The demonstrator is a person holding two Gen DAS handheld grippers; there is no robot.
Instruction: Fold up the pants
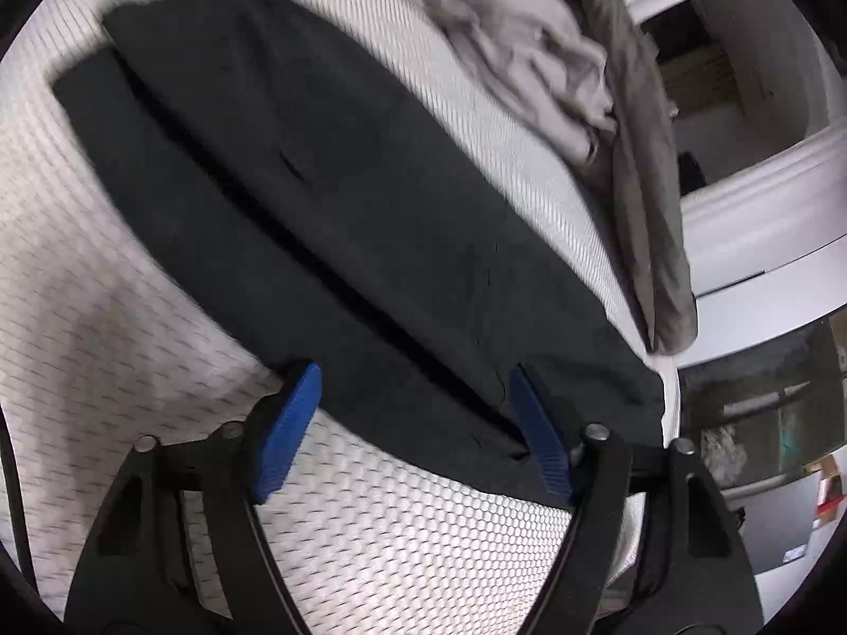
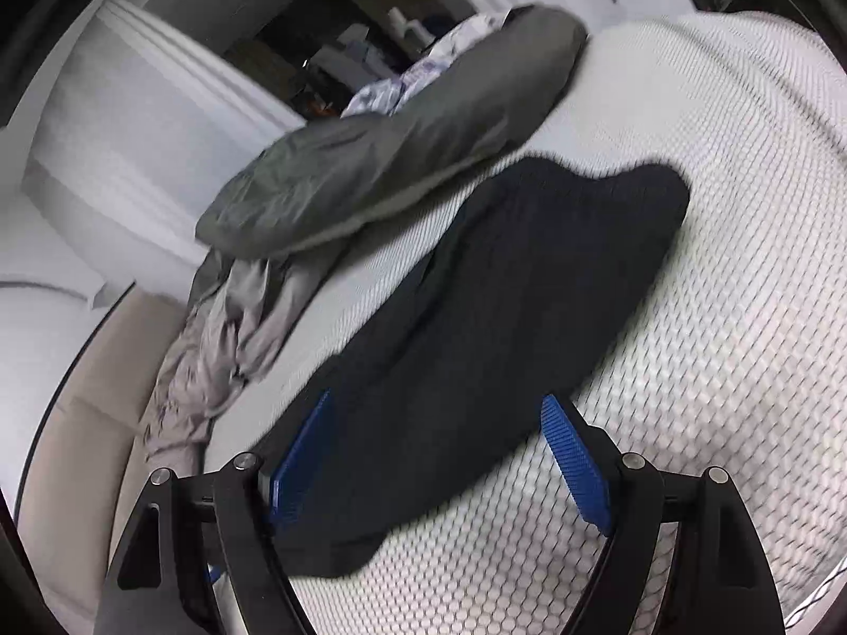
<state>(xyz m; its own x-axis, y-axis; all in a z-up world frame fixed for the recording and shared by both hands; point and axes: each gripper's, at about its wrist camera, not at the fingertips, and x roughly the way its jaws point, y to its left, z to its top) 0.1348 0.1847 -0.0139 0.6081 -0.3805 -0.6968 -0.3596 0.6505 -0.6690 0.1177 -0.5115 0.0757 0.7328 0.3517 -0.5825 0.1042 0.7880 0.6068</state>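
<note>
Black pants [image 1: 328, 196] lie flat on a white honeycomb-textured mattress [image 1: 413, 545], legs laid side by side and stretching away to the upper left. My left gripper [image 1: 415, 386] is open just above the near end of the pants, blue fingers [image 1: 288, 434] wide apart, nothing held. In the right wrist view the same pants [image 2: 503, 307] run from the lower left to the upper right. My right gripper [image 2: 439, 423] is open over their near end, the left blue finger [image 2: 299, 460] at the pants' edge, nothing held.
A heap of grey and olive clothes [image 1: 593, 79] lies along the mattress's far side, close to the pants; it shows in the right wrist view [image 2: 381, 159] too. White furniture [image 1: 751, 222] and a beige floor [image 2: 74, 423] lie beyond the mattress edge.
</note>
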